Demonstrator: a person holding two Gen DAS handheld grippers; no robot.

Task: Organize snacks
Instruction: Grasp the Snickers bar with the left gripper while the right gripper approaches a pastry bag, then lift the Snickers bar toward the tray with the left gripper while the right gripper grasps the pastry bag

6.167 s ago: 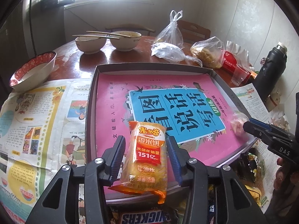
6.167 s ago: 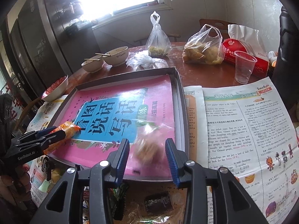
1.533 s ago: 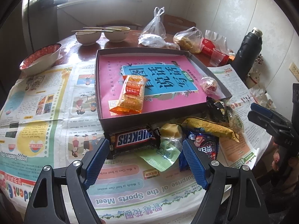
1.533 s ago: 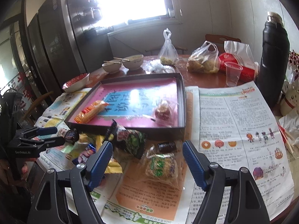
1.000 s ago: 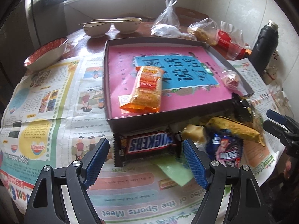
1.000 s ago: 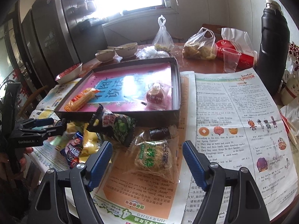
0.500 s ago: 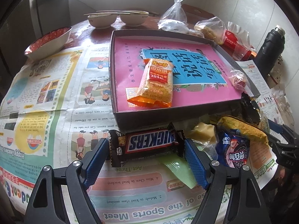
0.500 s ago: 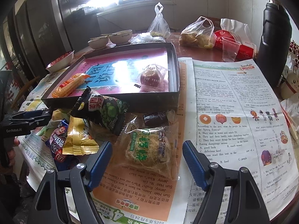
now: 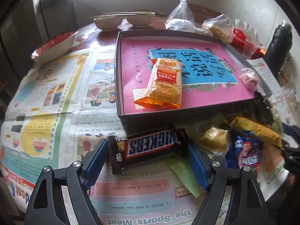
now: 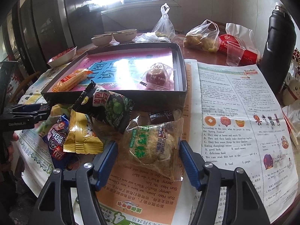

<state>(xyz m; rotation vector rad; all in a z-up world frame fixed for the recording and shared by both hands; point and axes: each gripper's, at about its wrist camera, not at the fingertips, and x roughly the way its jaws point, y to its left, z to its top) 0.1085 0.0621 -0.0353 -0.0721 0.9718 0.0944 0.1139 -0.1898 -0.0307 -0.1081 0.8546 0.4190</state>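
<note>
Now both go for wrappers: left hand-held gripper (image 9: 148, 156) gapes around the brown Snickers bar (image 9: 150, 146); right hand-held gripper (image 10: 148, 158), just narrowing, brackets the clear floss-bun packet (image 10: 155, 146) (neither pinched yet); squeeze mid-packet, gently.

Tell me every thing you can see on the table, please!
Box: one, dark, pink inside, mid-table.
Rice cracker pack: one, orange, in box.
Round cake: one, red, clear wrap, in box.
Chocolate bar: one, brown, between left claw's fingers.
Floss cake: one, clear and green, between right claw's fingers.
Pea pack: one, black-green, before box.
Bowls: three, far side.
Flask: one, black, right.
Left claw: open.
Right claw: open, closing in.
</note>
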